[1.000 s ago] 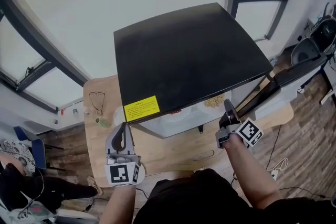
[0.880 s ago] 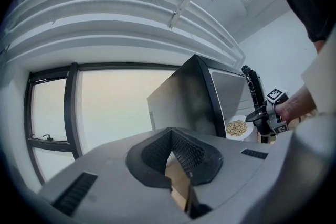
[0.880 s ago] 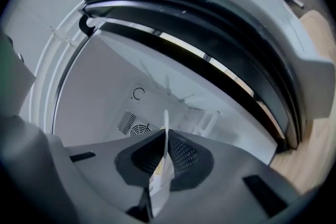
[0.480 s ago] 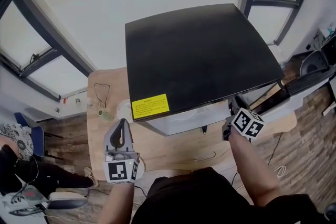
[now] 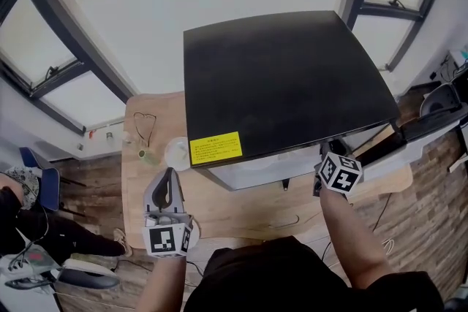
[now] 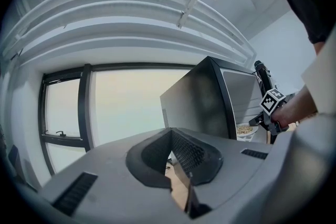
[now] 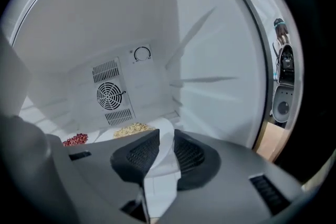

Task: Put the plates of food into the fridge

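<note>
The right gripper view looks into the white inside of the fridge. A white plate of pale yellow food lies on its floor, with red food to its left. My right gripper is open, its jaws have just been opening, and the plate's white rim shows in the gap with the pads not pressing on it. From the head view only its marker cube shows, under the black fridge top. My left gripper hangs shut and empty over the wooden table.
A small white dish, a green object and a pair of glasses lie on the table left of the fridge. The fridge door stands open at the right. Windows line the wall behind.
My right gripper has rolled, so its marker cube now faces up, and its fingers have gone out of sight under the fridge top. The plate of yellow food no longer shows there.
</note>
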### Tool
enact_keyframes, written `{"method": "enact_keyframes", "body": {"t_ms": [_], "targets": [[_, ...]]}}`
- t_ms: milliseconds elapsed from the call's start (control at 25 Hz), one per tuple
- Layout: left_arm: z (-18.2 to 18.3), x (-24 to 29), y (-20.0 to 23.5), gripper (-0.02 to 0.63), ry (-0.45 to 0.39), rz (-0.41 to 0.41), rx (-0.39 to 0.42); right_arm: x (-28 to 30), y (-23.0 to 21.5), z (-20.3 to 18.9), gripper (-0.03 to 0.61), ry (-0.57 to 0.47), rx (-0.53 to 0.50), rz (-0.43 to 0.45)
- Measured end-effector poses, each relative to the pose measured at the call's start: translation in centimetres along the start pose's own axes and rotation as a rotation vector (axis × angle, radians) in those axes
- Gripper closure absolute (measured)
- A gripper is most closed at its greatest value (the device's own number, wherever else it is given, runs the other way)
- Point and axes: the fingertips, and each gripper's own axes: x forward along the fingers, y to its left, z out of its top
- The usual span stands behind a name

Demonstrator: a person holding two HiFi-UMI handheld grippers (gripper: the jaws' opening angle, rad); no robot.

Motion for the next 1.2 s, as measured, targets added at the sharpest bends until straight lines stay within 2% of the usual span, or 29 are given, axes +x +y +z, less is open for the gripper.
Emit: {"method": "enact_keyframes", "body": {"t_ms": [160,320,560,760,1200], "targets": [[-0.2,-0.5,0.6,0.61,0.002,0.021,-0.019,-0.7,0.0,0.8,0.476,-0.04,-0.004,-0.01],[-0.3,-1.2,0.8,0.609,0.001,0.027,-0.02,-1.9,0.8,1.8,0.477,-0.09,0.017,0.018],[0.0,-2.2,0.7,0.609,0.009,0.006,0.002,-4.3,2.5,2.9,0.477,-0.148,-0.009,0.048],[1.0,-4.0,1.7,0.609,-0.037,0.004,0.008,-6.4,4.4,2.9,0.477,-0.18,0.013,0.086],[-0.8,-11.8,6.6,0.609,-0.006,0.08,-0.008,-10.4,11.7,-1.2,0.477,-0.161,0.01,0.179]]}}
